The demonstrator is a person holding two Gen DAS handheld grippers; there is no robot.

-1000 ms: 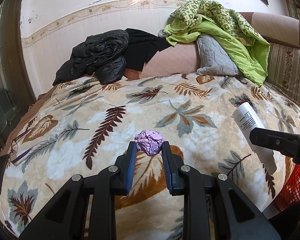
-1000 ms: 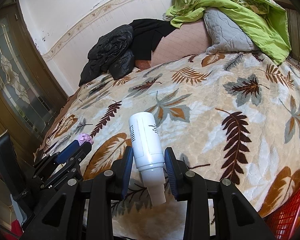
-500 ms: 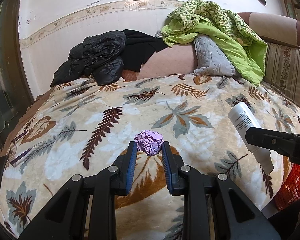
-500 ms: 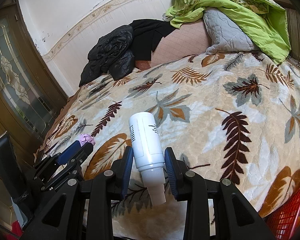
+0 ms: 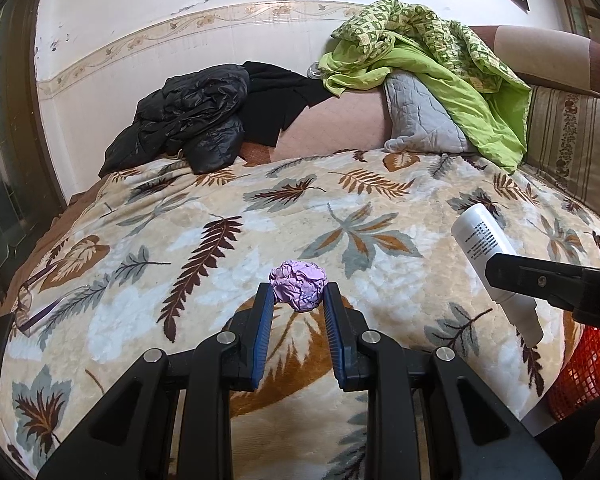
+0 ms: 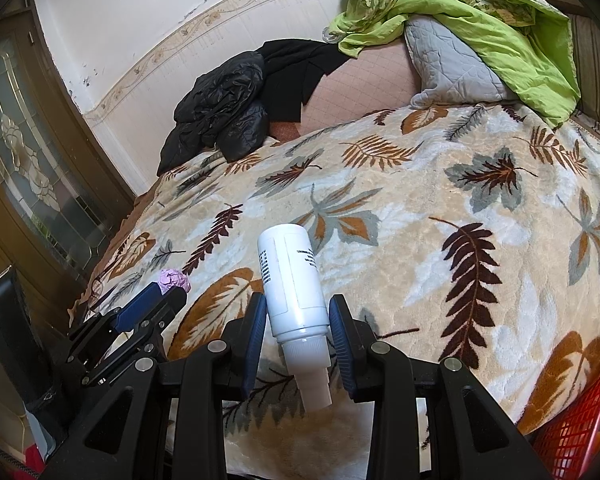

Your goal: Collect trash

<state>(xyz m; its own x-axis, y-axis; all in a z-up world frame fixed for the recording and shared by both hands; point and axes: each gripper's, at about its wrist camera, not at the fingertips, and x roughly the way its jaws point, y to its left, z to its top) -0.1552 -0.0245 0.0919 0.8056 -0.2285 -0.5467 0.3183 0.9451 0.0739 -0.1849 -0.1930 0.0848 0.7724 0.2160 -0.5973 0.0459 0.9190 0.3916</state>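
Nothing has shifted much since a second ago: both grippers keep their loads in the same spots, and only the bedding in the left wrist view has slid slightly down the picture.

From the left wrist view, the left gripper (image 5: 298, 300) is clamped on a crumpled purple paper ball (image 5: 299, 286), pinched between its blue pads (image 5: 265, 334) just at the tips. The same view catches the right gripper (image 5: 500, 270) side-on at the right edge, gripping a white bottle (image 5: 478, 240) whose nozzle end hangs down past the finger. The red basket (image 5: 580, 372) peeks in at the lower right, beyond the bed edge.

The right wrist view shows what the other cannot: the right gripper (image 6: 298, 322) closed on the white bottle (image 6: 290, 280) at its lower body, nozzle pointing back toward the camera and base tilted away over the leaf-patterned blanket (image 6: 420, 220). To the left, the left gripper (image 6: 168, 298) appears with the purple paper ball (image 6: 174, 280) at its tips. A glass-panelled wooden door (image 6: 24, 152) stands at far left, and the red basket (image 6: 576, 424) sits at lower right, beside the bed.

Both grippers hover above the near edge of the blanket. Its wide middle lies open; a black jacket (image 5: 192, 120), a grey pillow (image 5: 420, 120) and a green quilt (image 5: 440, 56) are piled along the far side, well apart from both grippers.
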